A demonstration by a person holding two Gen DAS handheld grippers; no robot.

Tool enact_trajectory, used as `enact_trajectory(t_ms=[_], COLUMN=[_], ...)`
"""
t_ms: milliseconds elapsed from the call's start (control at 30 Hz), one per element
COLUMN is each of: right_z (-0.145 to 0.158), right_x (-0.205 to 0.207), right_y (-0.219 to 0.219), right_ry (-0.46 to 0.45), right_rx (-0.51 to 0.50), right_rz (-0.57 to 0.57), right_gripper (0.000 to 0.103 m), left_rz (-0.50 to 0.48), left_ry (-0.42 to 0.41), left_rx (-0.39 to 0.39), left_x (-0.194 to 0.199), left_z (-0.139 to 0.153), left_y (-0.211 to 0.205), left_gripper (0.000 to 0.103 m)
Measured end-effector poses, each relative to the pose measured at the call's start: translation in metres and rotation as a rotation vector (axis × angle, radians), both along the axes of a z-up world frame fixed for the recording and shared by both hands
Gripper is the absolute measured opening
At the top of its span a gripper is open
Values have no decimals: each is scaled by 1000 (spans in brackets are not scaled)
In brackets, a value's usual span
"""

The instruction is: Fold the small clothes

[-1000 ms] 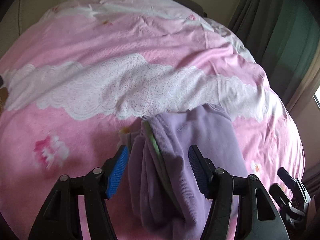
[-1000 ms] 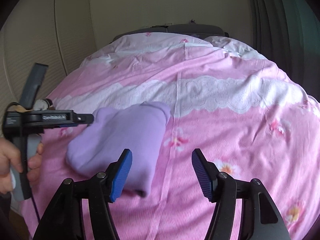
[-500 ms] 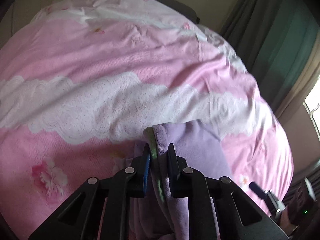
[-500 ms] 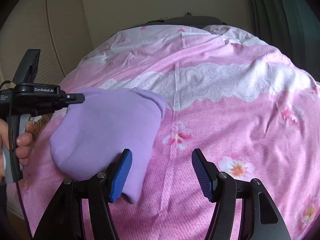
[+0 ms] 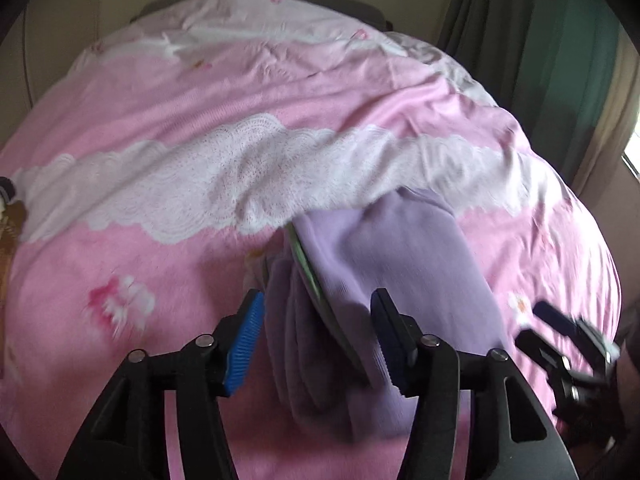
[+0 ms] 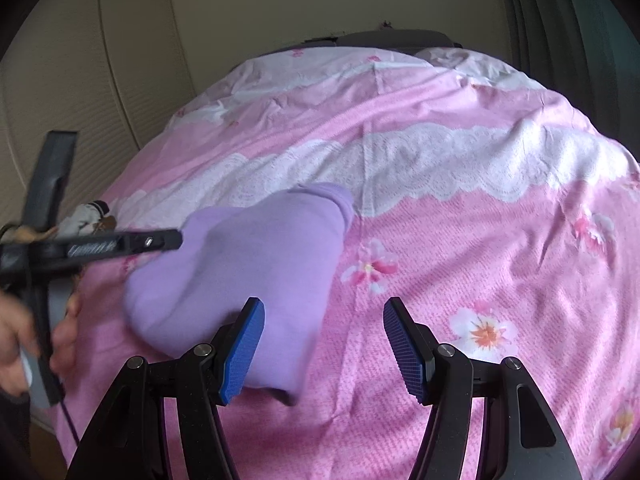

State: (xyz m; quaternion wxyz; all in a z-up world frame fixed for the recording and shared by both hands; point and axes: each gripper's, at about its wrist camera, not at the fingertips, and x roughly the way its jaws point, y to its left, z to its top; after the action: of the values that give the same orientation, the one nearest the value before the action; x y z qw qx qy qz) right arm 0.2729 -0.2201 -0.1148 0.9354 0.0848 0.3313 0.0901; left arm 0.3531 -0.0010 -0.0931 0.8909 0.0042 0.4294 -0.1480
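A folded lilac garment [image 5: 384, 280] with a thin green edge lies on the pink floral bedspread [image 5: 160, 120]. My left gripper [image 5: 316, 340] is open, its blue pads on either side of the garment's near folded end, not pinching it. In the right wrist view the same garment [image 6: 256, 264] lies left of centre as a rounded bundle. My right gripper [image 6: 322, 348] is open and empty, just in front of the garment's near right corner. The left gripper shows there from the side [image 6: 120, 244], held by a hand.
The bedspread [image 6: 480, 240] has a white lace band across the middle and white pillows at the far end. Dark green curtains [image 5: 560, 40] hang on the right. A beige wardrobe [image 6: 80, 100] stands left of the bed. A small brown and white thing [image 6: 92, 216] lies at the bed's left edge.
My left gripper was shut on the garment's folded end half a second ago and has now opened, leaving the garment on the bed. The right gripper stayed open and drew back slightly.
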Motion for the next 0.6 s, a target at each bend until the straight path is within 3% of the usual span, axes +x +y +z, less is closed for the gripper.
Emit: enact_trajectory(t_ms=[133, 233, 333, 433, 533, 600], right_z=[1, -7, -19, -21, -14, -8], right_x=[-2, 1, 3, 2, 1, 3], right_y=[15, 26, 29, 24, 17, 8], right_ry=[-8, 21, 52, 59, 55, 50], right_rx=[-42, -121, -162, -161, -128, -60], right_rz=[28, 23, 28, 27, 33, 49], right_gripper=[70, 70, 70, 78, 78, 78], left_rz=[15, 68, 82, 90, 125, 165], left_ry=[-7, 39, 33, 26, 29, 29], left_rx=[33, -1, -14, -30, -121, -155], left_x=[-24, -23, -26, -31, -37, -41], left_z=[-10, -27, -36, -38, -29, -24], left_y=[2, 12, 14, 15, 22, 26], left_gripper=[58, 60, 64, 64, 64, 73])
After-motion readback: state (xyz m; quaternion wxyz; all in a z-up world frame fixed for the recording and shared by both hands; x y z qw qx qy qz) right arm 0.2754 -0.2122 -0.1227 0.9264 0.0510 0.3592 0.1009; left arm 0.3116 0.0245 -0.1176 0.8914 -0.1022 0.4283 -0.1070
